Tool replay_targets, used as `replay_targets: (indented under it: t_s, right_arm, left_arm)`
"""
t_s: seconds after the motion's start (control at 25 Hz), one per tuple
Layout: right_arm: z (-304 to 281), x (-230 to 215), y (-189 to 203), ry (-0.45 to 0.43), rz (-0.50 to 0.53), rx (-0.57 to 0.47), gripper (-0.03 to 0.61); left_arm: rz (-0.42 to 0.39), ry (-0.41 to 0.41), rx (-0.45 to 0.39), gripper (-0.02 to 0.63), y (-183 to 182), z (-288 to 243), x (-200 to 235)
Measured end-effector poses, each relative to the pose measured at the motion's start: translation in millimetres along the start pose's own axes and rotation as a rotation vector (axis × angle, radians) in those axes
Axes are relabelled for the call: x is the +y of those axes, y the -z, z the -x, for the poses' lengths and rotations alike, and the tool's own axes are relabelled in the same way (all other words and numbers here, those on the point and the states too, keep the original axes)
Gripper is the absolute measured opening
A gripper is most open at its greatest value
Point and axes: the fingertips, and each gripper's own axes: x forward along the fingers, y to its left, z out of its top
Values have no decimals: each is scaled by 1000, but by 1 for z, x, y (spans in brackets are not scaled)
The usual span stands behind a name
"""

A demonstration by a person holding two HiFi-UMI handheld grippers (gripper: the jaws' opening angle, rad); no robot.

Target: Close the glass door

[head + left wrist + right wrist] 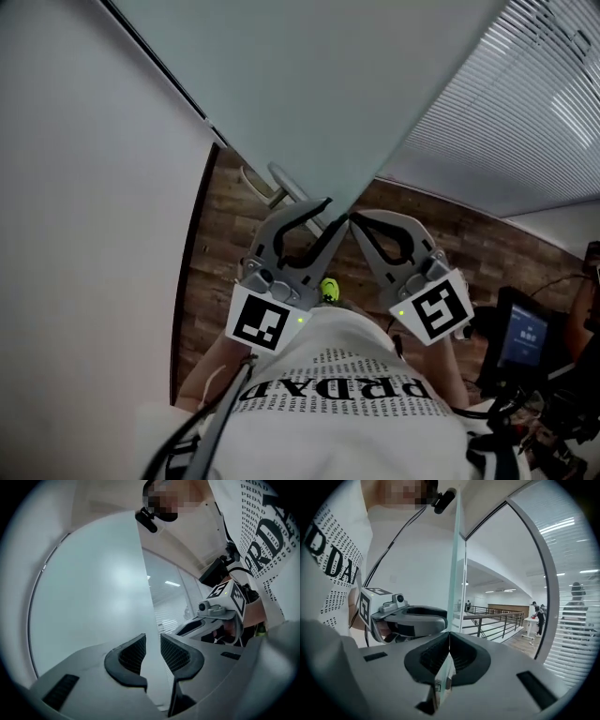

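Observation:
The frosted glass door (309, 84) runs down from the top of the head view, and its free edge ends between my two grippers. My left gripper (333, 214) has its jaws on either side of that edge; in the left gripper view the pane (93, 588) fills the narrow gap between the pads of this gripper (153, 646). My right gripper (353, 221) pinches the same edge from the other side. In the right gripper view the pane (456, 573) stands edge-on and runs straight into the shut jaws of that gripper (449, 641).
A metal door handle (281, 183) sticks out just left of the grippers. A white wall (84, 187) stands on the left and slatted blinds (525, 103) on the right, over a wooden floor (225, 244). A monitor (527, 336) is at the right. Beyond the glass are a railing (487, 616) and people (576, 597).

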Motion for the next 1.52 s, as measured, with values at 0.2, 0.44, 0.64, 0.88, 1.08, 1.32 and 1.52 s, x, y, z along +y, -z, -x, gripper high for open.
replay_targets:
  t_s: [0.2,0.44,0.64,0.88,1.08,1.32,1.52]
  right_arm:
    - [4,-2,5,3,20,30,-5]
    - [5,-4,4,8,52,44,-5]
    - [3,-1,4,15,50,40,-5]
    - [1,7,7,-31,127,41,-5]
    - [-8,6,-2,-32,127,25,-5]
    - [-6,-7,4,6,107,47,-5]
    - [-12,-5,4,9,93,29,-5]
  left_arm:
    - [10,-19,8,89,2,-5,-2]
    - [-9,-35,29,12,4,-14,4]
    - [-5,-47,42,12,8,-5,6]
    - [-12,-117,-20,11,12,3,11]
    - [-47,-107,-4,8,7,-4,32]
    - [-76,-86,-28,5,5,-22,42]
    - [-71,-108,9,5,12,-16,50]
